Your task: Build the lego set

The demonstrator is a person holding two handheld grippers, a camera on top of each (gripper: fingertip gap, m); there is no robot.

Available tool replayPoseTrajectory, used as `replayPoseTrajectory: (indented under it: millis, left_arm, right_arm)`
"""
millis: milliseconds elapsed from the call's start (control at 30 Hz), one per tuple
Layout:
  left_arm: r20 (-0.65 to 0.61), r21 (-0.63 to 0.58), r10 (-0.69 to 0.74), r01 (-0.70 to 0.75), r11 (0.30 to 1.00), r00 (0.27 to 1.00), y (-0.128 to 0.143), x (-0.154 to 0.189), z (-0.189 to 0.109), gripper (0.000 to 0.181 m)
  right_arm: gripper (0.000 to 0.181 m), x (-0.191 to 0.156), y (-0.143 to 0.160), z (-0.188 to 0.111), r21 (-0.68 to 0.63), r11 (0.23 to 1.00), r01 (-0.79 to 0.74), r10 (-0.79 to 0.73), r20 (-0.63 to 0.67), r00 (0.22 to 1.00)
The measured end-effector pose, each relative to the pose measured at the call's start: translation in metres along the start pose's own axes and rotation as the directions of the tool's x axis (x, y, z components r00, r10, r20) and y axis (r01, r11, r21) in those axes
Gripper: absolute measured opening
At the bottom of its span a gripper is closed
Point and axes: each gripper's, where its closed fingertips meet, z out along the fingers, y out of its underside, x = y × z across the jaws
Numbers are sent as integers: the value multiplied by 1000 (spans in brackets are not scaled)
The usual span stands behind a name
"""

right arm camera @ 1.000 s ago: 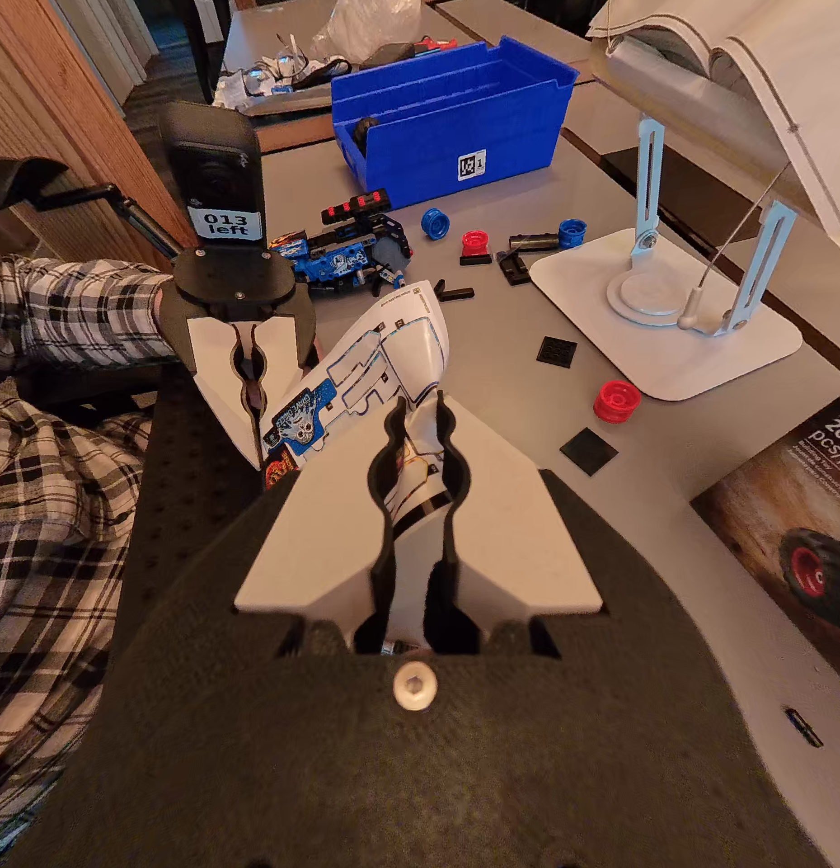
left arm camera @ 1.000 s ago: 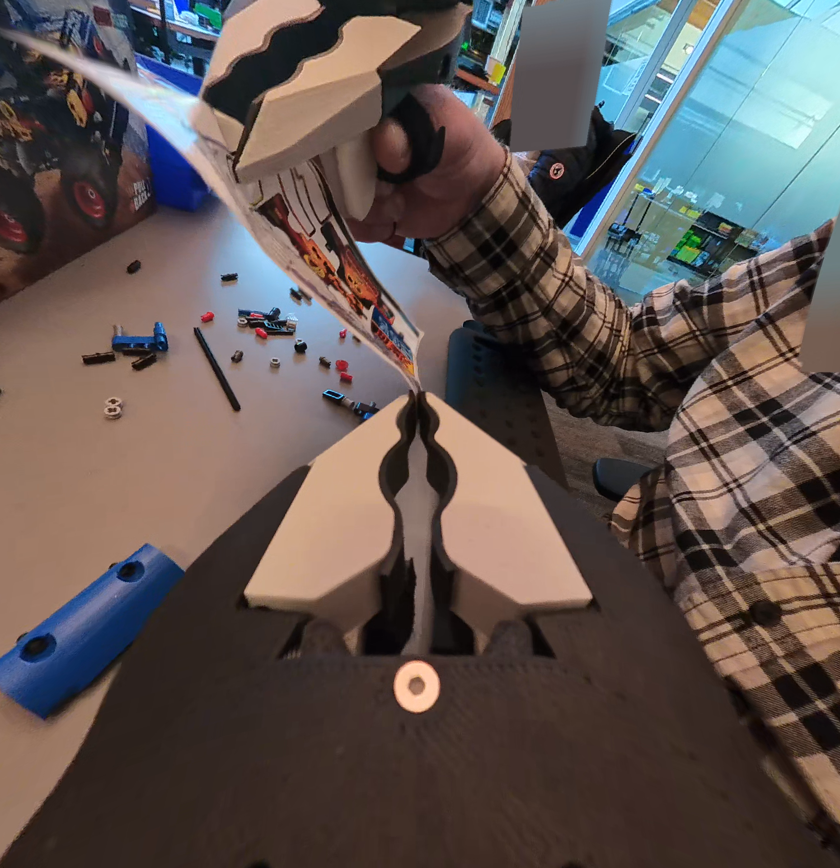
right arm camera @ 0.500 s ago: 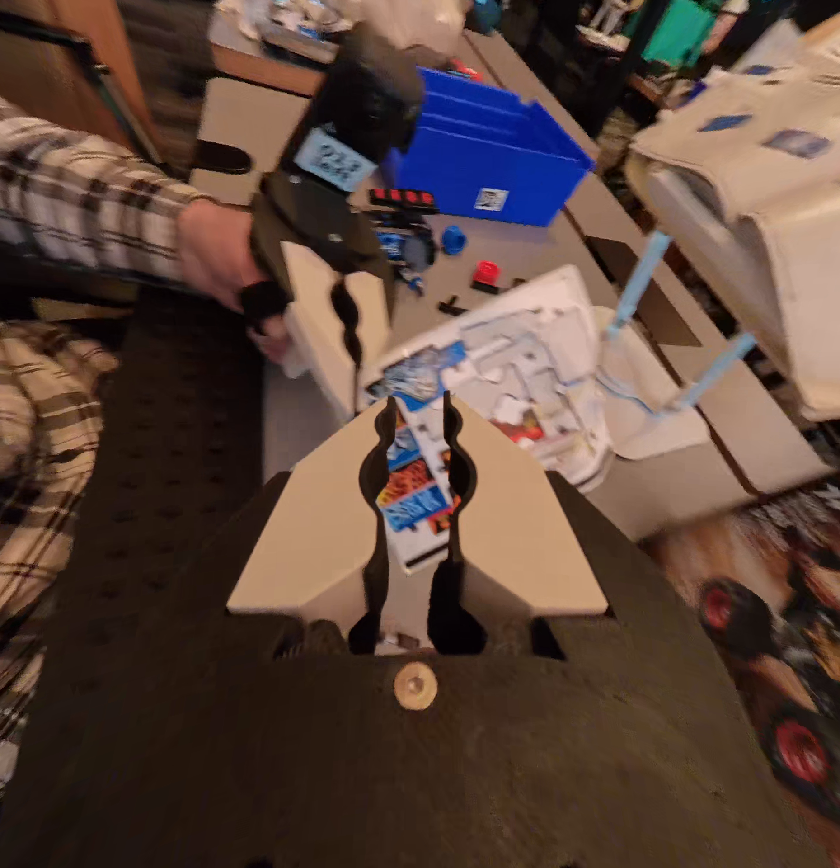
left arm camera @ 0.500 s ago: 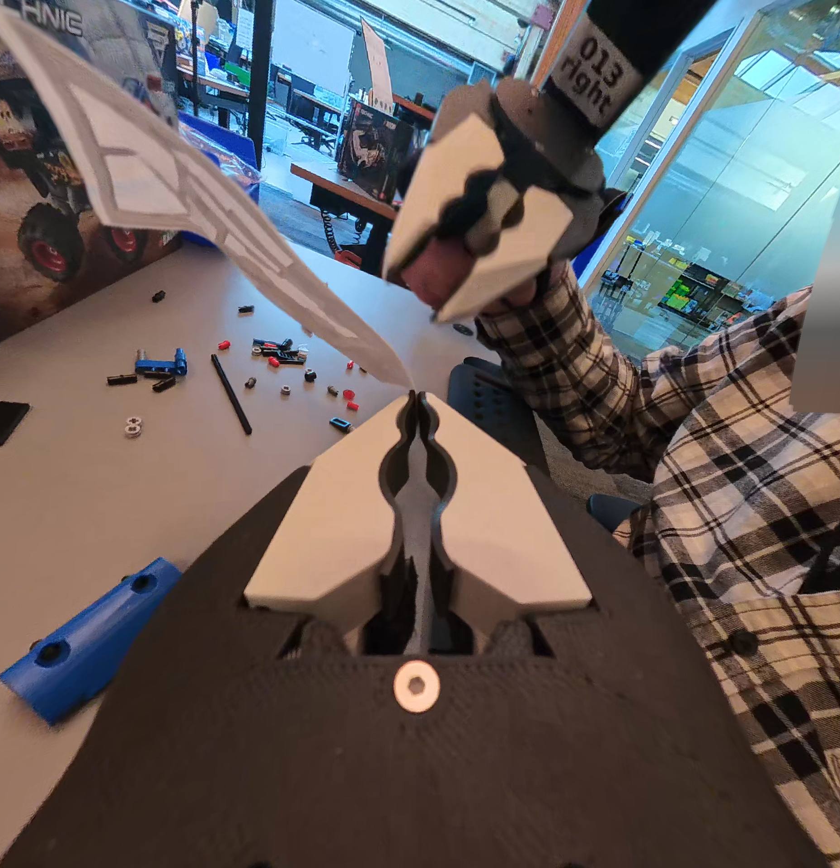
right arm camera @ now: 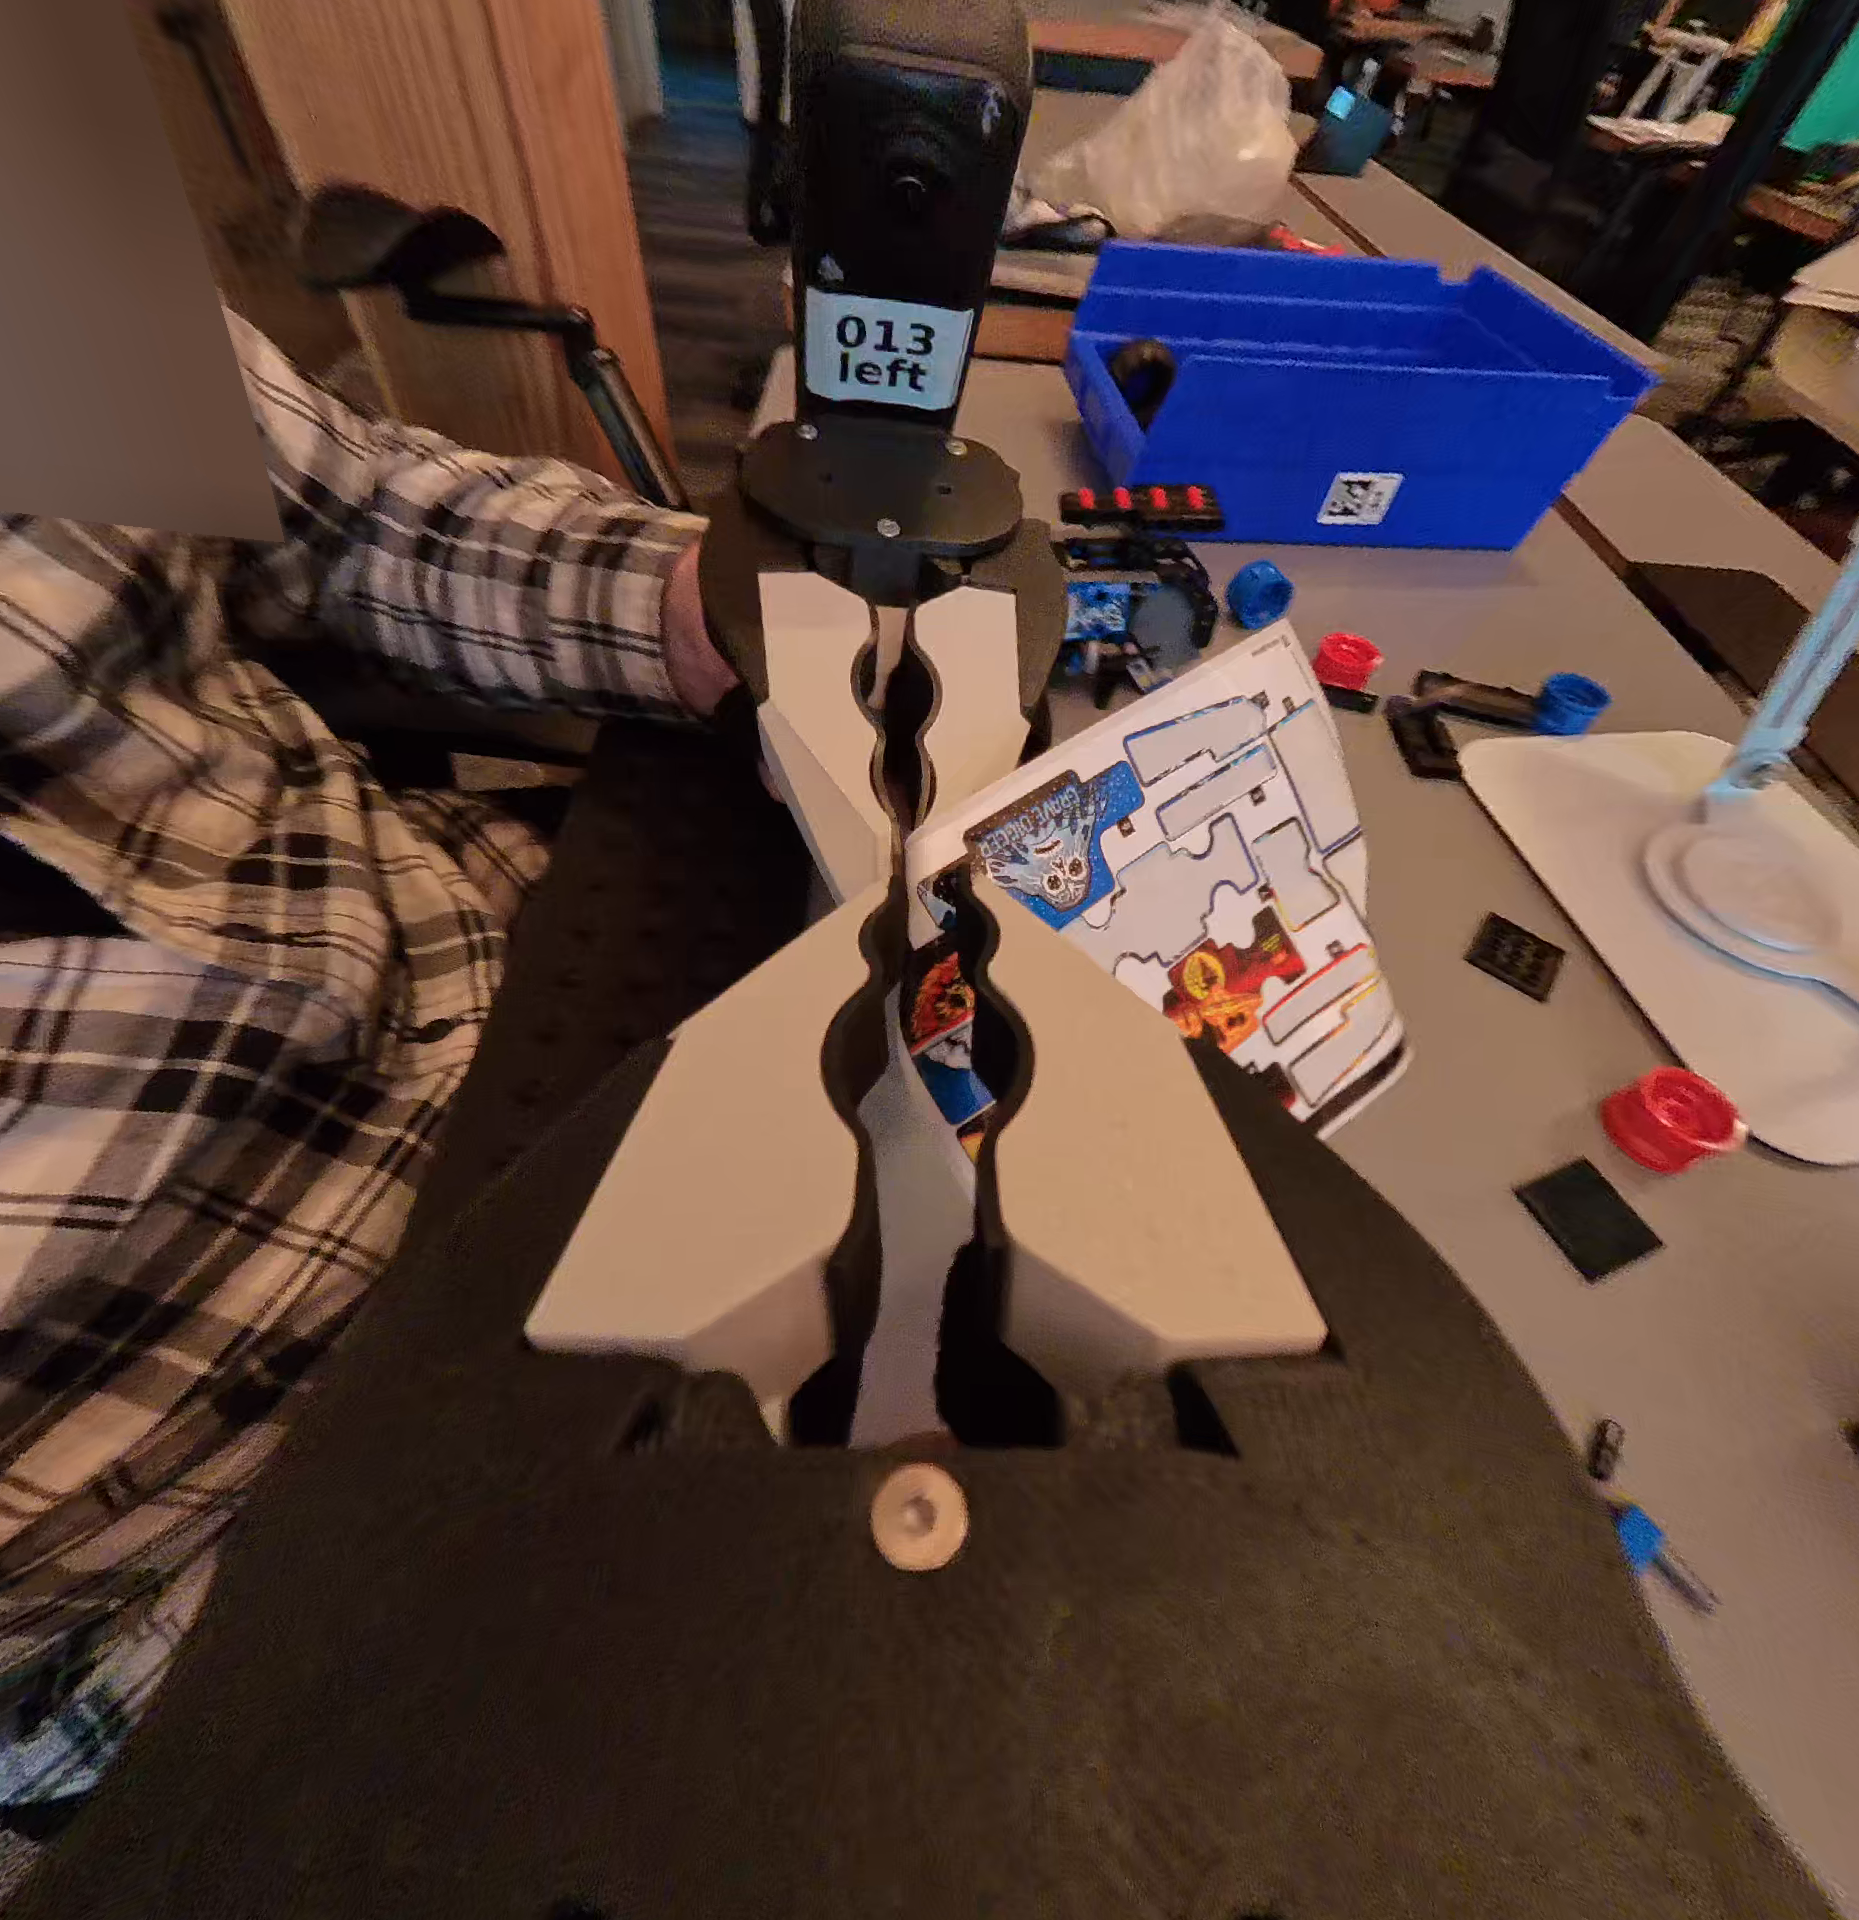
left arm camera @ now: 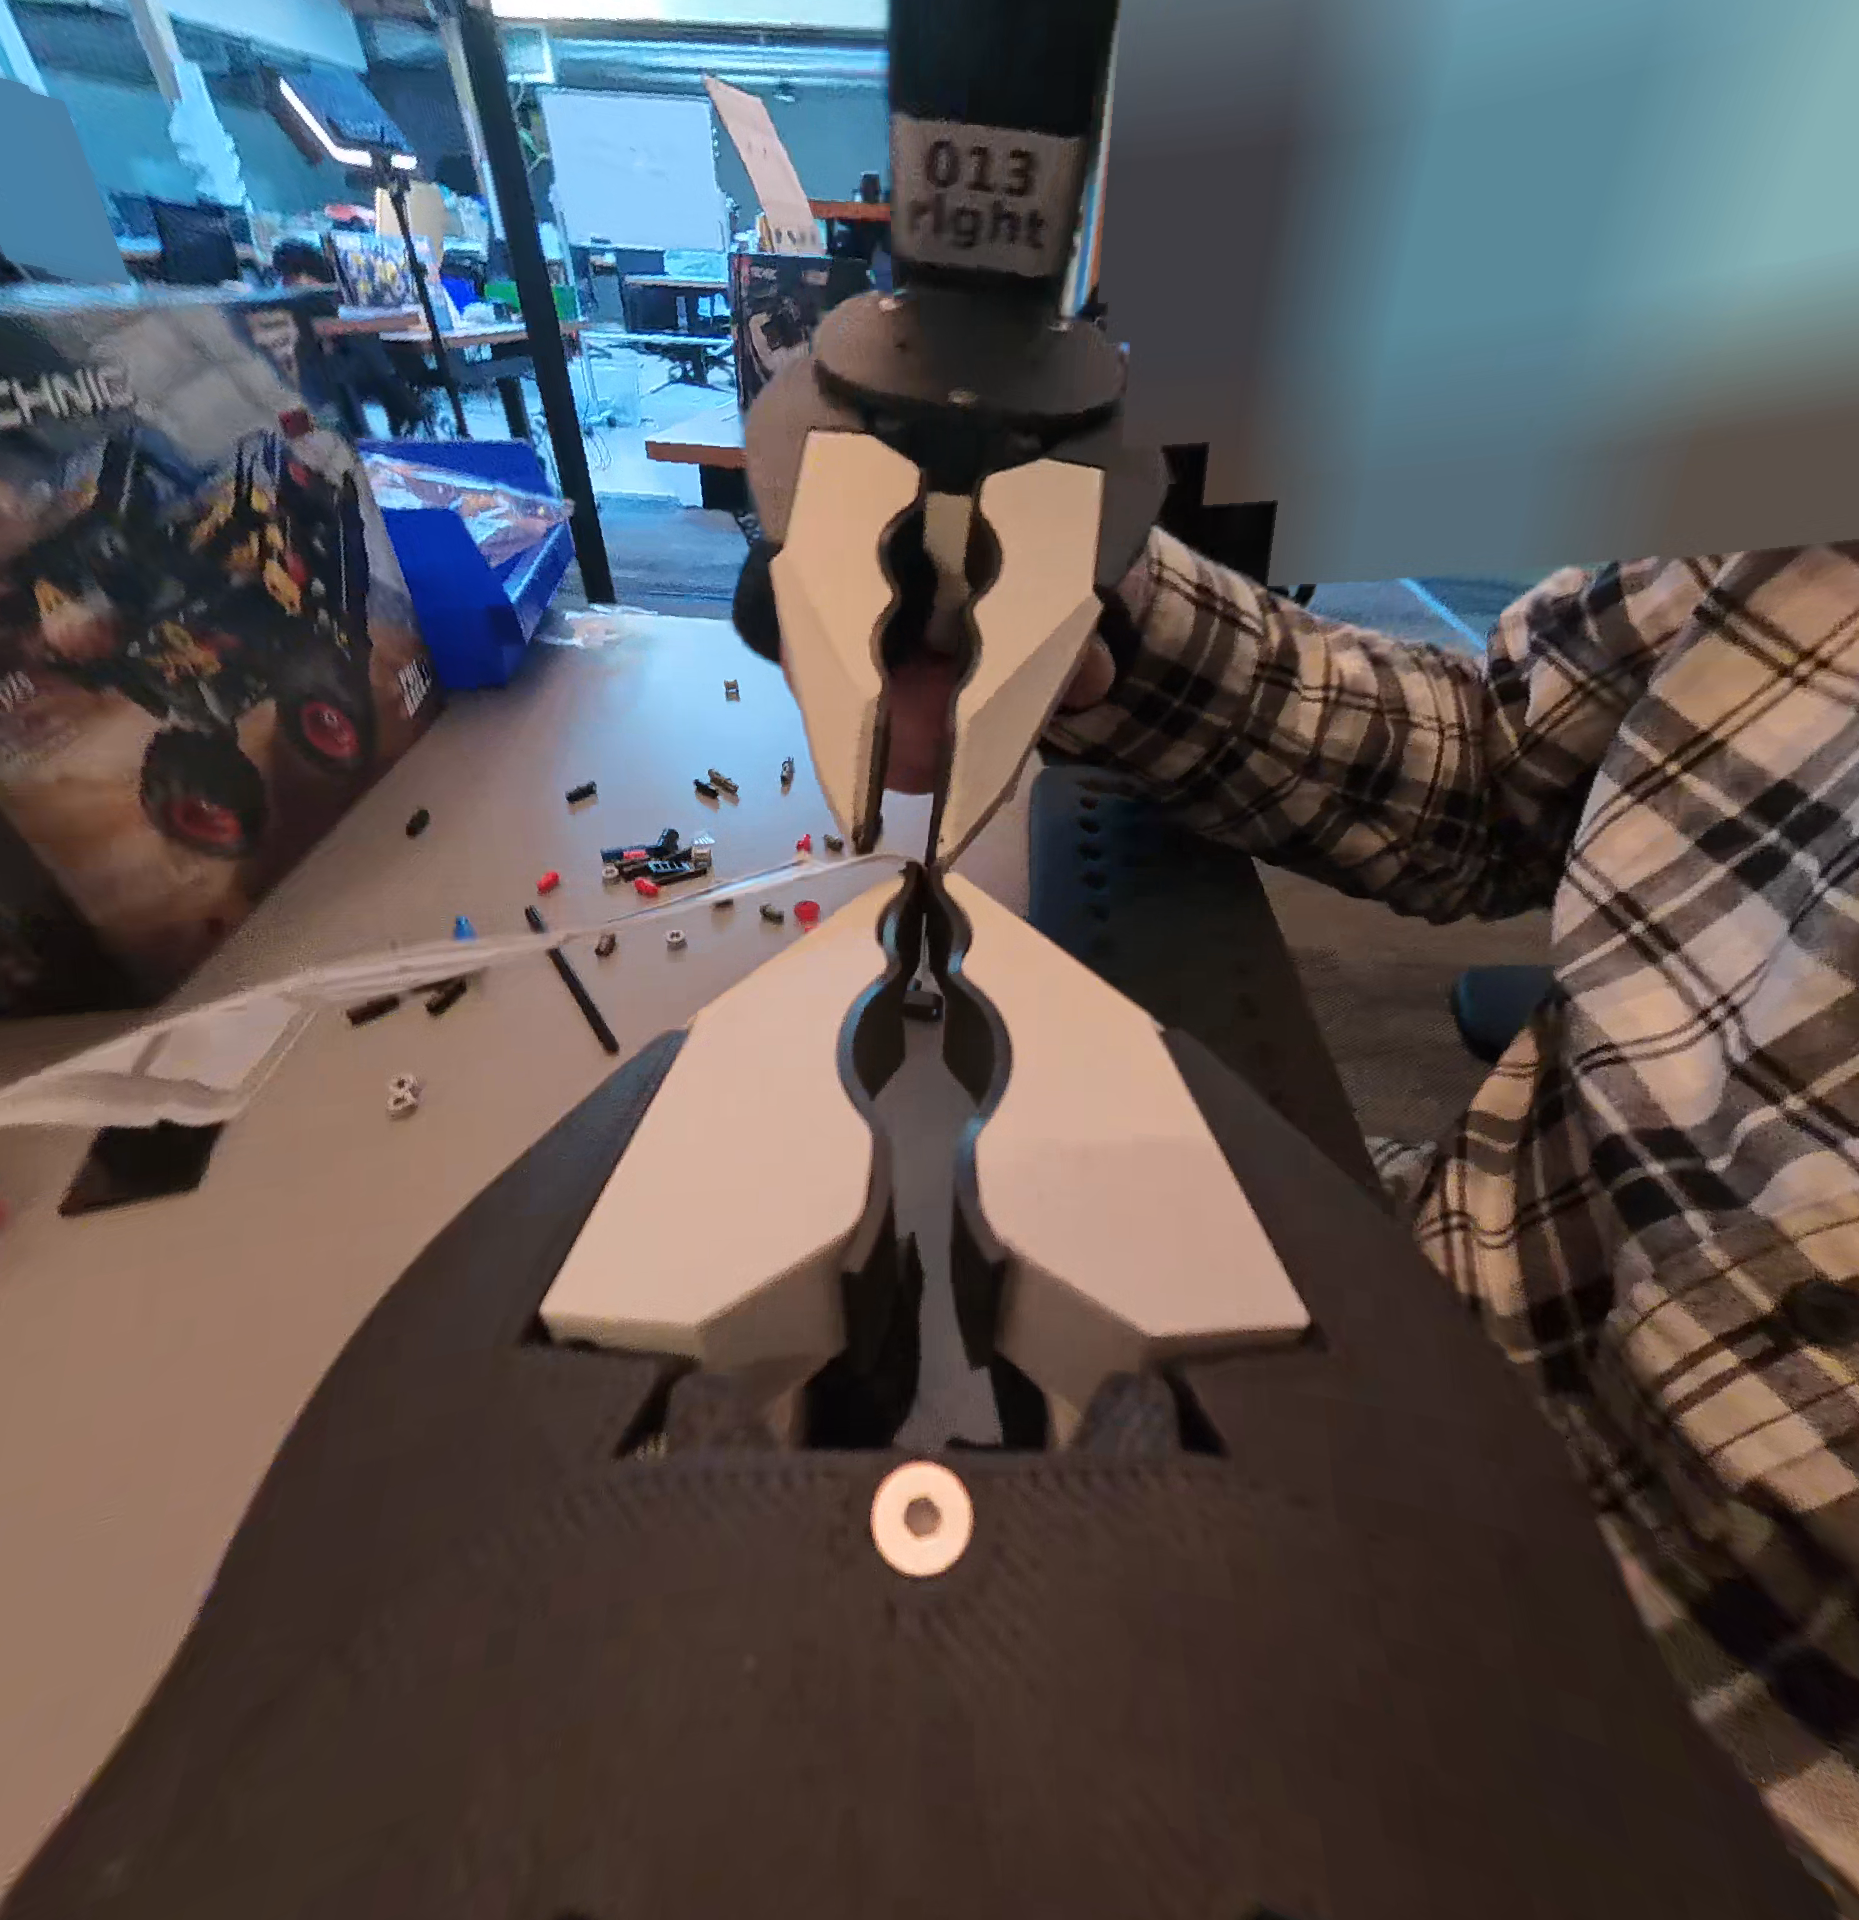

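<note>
The left gripper (left arm camera: 920,883) is pinching a corner of the sticker sheet (right arm camera: 1195,894), its fingers pressed together on the paper with no gap at the tips. In the left wrist view the sheet (left arm camera: 405,961) is showing edge-on, running away to the left above the table (left arm camera: 229,1351). The right gripper (right arm camera: 930,883) is facing the left one tip to tip; its fingers are standing slightly apart, and the same corner of the sheet is sitting in the gap between them, though whether they are actually pressing on it cannot be told. In the right wrist view the sheet is standing tilted, printed side toward the camera, above the near table edge. A partly built blue and black model (right arm camera: 1133,613) is lying behind it, in front of a blue bin (right arm camera: 1340,384). Red wheel hubs (right arm camera: 1668,1117), blue hubs (right arm camera: 1259,592) and black tiles (right arm camera: 1585,1218) are lying scattered to the right, near a white stand base (right arm camera: 1631,935). Small loose pieces (left arm camera: 655,862) are lying beside the set's box (left arm camera: 156,623).
</note>
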Motion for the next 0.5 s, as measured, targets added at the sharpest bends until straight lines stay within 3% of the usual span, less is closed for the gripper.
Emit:
replayPoseTrajectory:
  millis: [500]
  left_arm:
    - [-13,-21,300,-300,954,954,-4,24,2,0]
  right_arm:
    - [2,-30,-6,-7,108,991,-83,57,225,973]
